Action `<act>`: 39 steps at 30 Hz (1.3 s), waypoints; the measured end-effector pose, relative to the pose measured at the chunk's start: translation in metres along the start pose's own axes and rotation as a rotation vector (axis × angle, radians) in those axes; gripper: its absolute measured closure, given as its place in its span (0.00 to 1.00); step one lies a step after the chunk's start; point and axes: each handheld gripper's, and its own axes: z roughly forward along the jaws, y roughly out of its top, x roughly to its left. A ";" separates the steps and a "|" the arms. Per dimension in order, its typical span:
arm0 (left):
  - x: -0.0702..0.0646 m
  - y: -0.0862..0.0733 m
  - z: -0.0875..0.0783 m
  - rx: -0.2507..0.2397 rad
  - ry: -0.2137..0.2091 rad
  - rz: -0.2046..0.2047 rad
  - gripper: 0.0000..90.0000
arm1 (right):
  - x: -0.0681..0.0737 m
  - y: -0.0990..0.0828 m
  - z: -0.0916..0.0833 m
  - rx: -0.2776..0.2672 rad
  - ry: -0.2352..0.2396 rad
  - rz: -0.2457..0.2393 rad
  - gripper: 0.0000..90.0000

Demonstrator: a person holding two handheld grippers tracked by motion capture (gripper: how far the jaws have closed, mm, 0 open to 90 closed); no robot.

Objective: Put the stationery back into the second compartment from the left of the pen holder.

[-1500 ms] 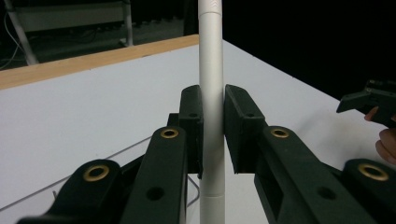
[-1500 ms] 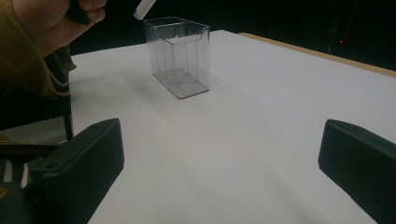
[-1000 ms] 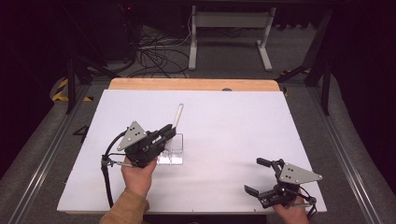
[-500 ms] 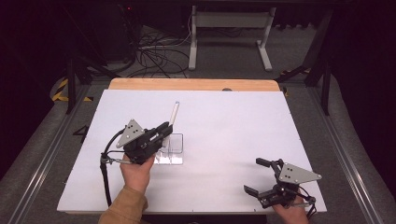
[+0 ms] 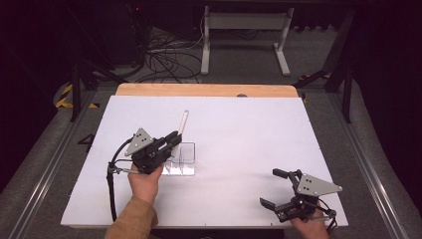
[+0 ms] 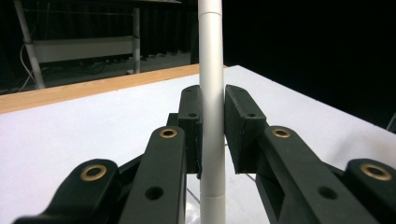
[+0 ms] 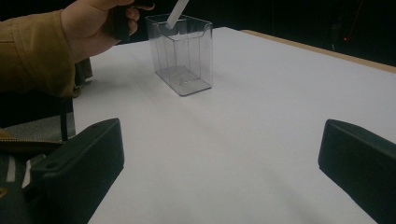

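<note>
the left gripper (image 5: 171, 142), a black two-jaw tool with a grey three-cornered plate on top, is clamped on a slim white plastic tube (image 6: 211, 107); in the left gripper view both jaw pads press against the tube's sides. the tube is tilted, its upper end leaning away from the person and its lower end dipping into the open top of a small clear plastic box (image 5: 180, 159), as the right gripper view makes plain. the left hand (image 5: 145, 183), in a mustard-brown sleeve (image 5: 130, 221), holds this gripper just beside the box on its near-left side. a black cable (image 5: 112, 186) trails from the gripper toward the table's near edge.

the box stands upright on the broad white table top (image 5: 249, 134), left of its middle. well apart from the box, at the near right corner, the right gripper (image 5: 276, 188) rests low over the table, jaws spread wide with nothing between them.

beyond the box, a pale wooden strip (image 5: 204, 90) edges the far side of the table.
</note>
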 end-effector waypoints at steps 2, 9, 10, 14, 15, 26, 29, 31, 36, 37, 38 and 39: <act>0.000 -0.002 0.000 0.003 0.002 0.000 0.86 | 0.000 0.000 0.000 0.000 0.001 0.000 0.01; 0.001 -0.006 -0.001 0.014 0.010 0.002 0.86 | 0.000 0.000 0.000 0.000 0.003 -0.004 0.01; 0.001 -0.006 -0.001 0.016 0.010 0.003 0.86 | 0.000 0.000 0.000 -0.001 0.004 -0.004 0.01; 0.002 -0.009 -0.002 0.021 0.009 -0.006 0.86 | 0.001 0.000 0.000 0.003 0.004 -0.003 0.01; 0.002 -0.009 -0.002 0.025 0.009 -0.008 0.86 | 0.001 0.000 0.000 0.002 0.004 -0.004 0.01; 0.000 -0.009 -0.004 0.020 0.006 -0.007 0.80 | 0.000 0.000 0.000 -0.002 0.006 -0.005 0.01; -0.001 -0.006 -0.007 0.012 0.012 0.003 0.74 | 0.000 0.001 0.000 -0.002 0.008 -0.004 0.01; -0.002 -0.005 -0.009 0.014 0.015 0.009 0.68 | 0.000 0.001 0.001 -0.002 0.010 -0.006 0.01; -0.006 0.003 -0.018 0.005 0.005 0.023 0.52 | -0.001 0.002 0.004 -0.002 0.019 -0.008 0.01; -0.007 0.006 -0.020 -0.001 0.005 0.039 0.47 | -0.001 0.003 0.005 0.000 0.019 -0.008 0.01; -0.009 0.008 -0.022 -0.002 0.000 0.045 0.42 | -0.001 0.003 0.006 0.000 0.020 -0.010 0.01; -0.010 0.010 -0.025 0.000 -0.001 0.062 0.40 | -0.002 0.003 0.007 -0.001 0.021 -0.010 0.01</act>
